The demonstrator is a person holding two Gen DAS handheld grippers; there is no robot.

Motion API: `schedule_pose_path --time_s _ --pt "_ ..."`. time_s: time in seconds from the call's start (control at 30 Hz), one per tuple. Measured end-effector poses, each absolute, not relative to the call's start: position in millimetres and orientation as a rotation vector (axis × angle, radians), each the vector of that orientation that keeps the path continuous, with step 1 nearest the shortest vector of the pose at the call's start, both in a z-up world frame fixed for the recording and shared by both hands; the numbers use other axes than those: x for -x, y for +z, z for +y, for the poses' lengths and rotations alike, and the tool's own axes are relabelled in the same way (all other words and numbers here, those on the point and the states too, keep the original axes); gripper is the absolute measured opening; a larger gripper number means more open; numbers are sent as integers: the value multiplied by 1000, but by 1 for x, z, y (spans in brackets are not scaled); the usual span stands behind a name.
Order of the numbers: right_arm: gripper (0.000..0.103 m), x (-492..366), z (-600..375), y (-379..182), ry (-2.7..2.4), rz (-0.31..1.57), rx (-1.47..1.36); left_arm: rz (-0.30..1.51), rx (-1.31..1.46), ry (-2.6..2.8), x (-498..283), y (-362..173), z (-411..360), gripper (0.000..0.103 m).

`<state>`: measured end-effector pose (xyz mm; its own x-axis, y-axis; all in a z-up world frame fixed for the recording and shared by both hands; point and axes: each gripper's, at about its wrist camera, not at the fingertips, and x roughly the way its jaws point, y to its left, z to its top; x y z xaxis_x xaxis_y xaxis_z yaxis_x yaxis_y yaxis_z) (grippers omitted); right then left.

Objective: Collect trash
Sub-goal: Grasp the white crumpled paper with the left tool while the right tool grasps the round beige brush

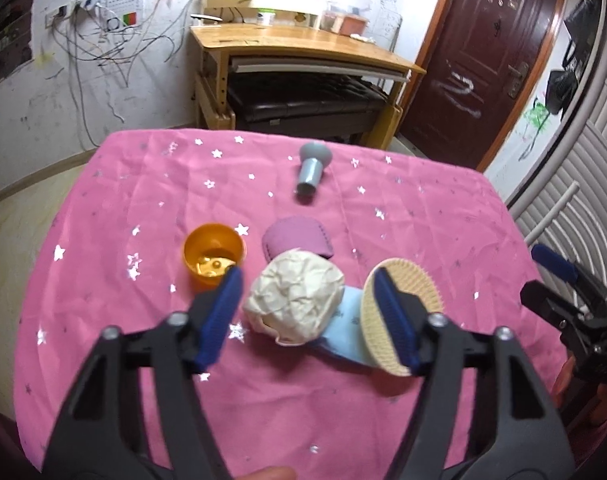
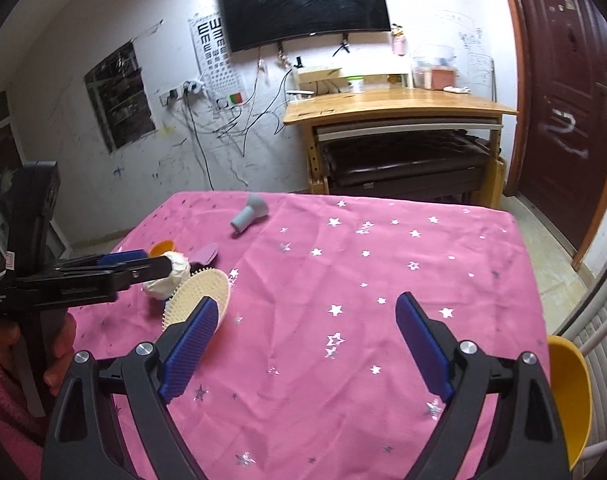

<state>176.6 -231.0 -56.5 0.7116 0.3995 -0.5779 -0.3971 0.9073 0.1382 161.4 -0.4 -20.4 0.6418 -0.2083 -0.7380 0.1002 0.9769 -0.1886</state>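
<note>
Pink cloth (image 1: 123,208) with silver foil stars, creased and draped over the table, seen from the left wrist. Left gripper (image 1: 307,292) spread wide, ribbed blue pads on black plastic arms, one pad either side of a crumpled ball of cream paper (image 1: 293,296), not touching it. Paper ball rumpled and roughly round, resting partly on a flat pale-blue item (image 1: 343,332) (too hidden to name). Just right of it, an oval beige brush (image 1: 407,304) with short soft bristles, tipped up on its edge behind the right pad. Left of the paper, an orange plastic cup (image 1: 213,254), upright, small yellow bits in the bottom. Behind the paper, a dull-purple pouch (image 1: 297,240) with a stitched edge. Farther back, a grey mushroom-shaped piece (image 1: 313,166) lying on its side. Right gripper (image 1: 551,264) at the far right edge.

Same starred cloth (image 2: 383,280) from the right wrist. Right gripper (image 2: 307,324) wide open over bare fabric, well apart from the clutter. Left gripper (image 2: 143,264) at left, reaching over the paper ball (image 2: 175,276); brush (image 2: 197,298) leaning just in front. Cup (image 2: 162,246), pouch (image 2: 205,254) and grey piece (image 2: 249,212) beyond. Smooth yellow bowl-shaped bin (image 2: 569,396) off the table's right edge.
</note>
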Motion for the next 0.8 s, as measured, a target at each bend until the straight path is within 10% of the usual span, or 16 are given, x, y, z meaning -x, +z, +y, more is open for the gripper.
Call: schedule_pose_path --time_s 0.8 --pt "84 -195 -162 -70 608 743 83 822 192 -243 -157 -25 30 51"
